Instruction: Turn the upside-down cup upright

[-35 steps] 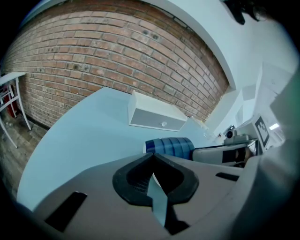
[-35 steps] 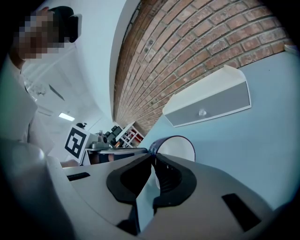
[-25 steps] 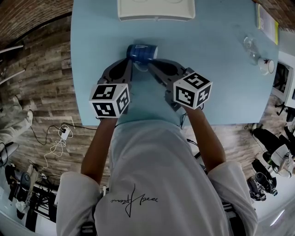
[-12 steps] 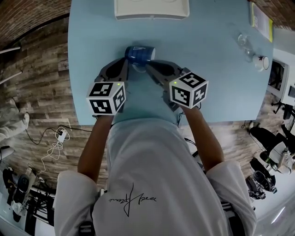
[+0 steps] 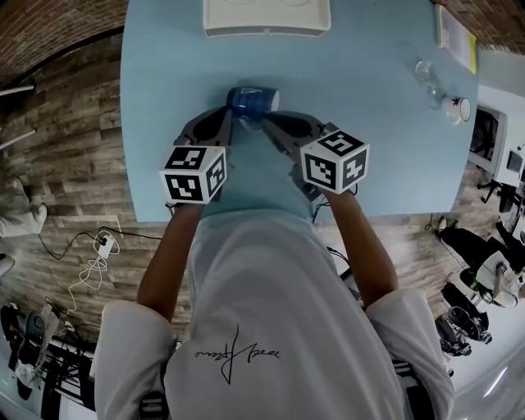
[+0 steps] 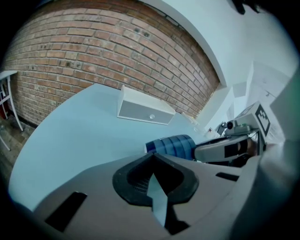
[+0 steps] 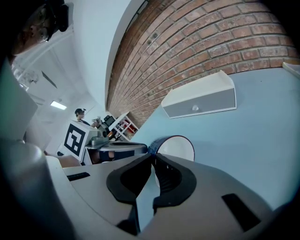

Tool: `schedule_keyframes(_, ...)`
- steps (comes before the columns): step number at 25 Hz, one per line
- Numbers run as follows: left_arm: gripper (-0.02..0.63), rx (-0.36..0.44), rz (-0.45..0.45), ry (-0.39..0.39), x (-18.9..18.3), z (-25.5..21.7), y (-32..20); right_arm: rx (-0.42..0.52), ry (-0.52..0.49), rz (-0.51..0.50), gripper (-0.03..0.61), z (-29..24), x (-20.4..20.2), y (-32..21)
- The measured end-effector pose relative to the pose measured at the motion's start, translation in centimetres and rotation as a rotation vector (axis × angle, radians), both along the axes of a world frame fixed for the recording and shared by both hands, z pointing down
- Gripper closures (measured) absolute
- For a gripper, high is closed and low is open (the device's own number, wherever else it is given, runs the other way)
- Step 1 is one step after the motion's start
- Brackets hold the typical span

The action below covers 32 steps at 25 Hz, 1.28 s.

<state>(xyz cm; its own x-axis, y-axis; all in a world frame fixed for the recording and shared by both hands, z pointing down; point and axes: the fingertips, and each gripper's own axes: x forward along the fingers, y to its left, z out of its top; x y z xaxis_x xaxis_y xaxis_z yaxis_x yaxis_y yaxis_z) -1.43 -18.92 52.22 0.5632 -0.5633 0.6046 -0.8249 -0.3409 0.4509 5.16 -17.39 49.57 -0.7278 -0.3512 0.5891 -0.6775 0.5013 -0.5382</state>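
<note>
A blue ribbed cup (image 5: 253,99) lies tipped on its side over the light blue table (image 5: 377,156). Its white inside (image 7: 177,146) faces the right gripper's camera. My right gripper (image 5: 264,120) comes at it from the near right, its jaws shut (image 7: 153,157) on the cup's rim at its left edge. The left gripper (image 5: 232,115) sits close beside the cup on its near left, jaws shut (image 6: 153,157) with nothing between them. In the left gripper view the cup (image 6: 171,145) shows just beyond the tips. Whether the cup touches the table is hidden.
A white box (image 5: 267,16) stands at the table's far edge, behind the cup. A clear glass item (image 5: 428,72), a small white object (image 5: 454,108) and a yellowish booklet (image 5: 455,33) lie at the far right. The near table edge runs under my forearms.
Almost nothing has changed: the cup and both grippers have held their places while the head camera shifted slightly.
</note>
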Motion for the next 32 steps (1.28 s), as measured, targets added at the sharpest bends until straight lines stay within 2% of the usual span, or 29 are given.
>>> schedule_keyframes(11, 0.604, 0.006, 0.028, 0.035, 1.3, 0.3, 0.5, 0.010, 0.071, -0.020, 0.555, -0.5, 0.8, 0.6)
schedule_keyframes(25, 0.604, -0.005, 0.037, 0.061, 2.5, 0.7, 0.5, 0.086, 0.154, -0.039, 0.555, -1.4, 1.0, 0.2)
schedule_keyframes(32, 0.605, -0.016, 0.025, 0.073, 2.6, 1.1, 0.5, 0.094, 0.157, -0.037, 0.555, -1.5, 0.7, 0.2)
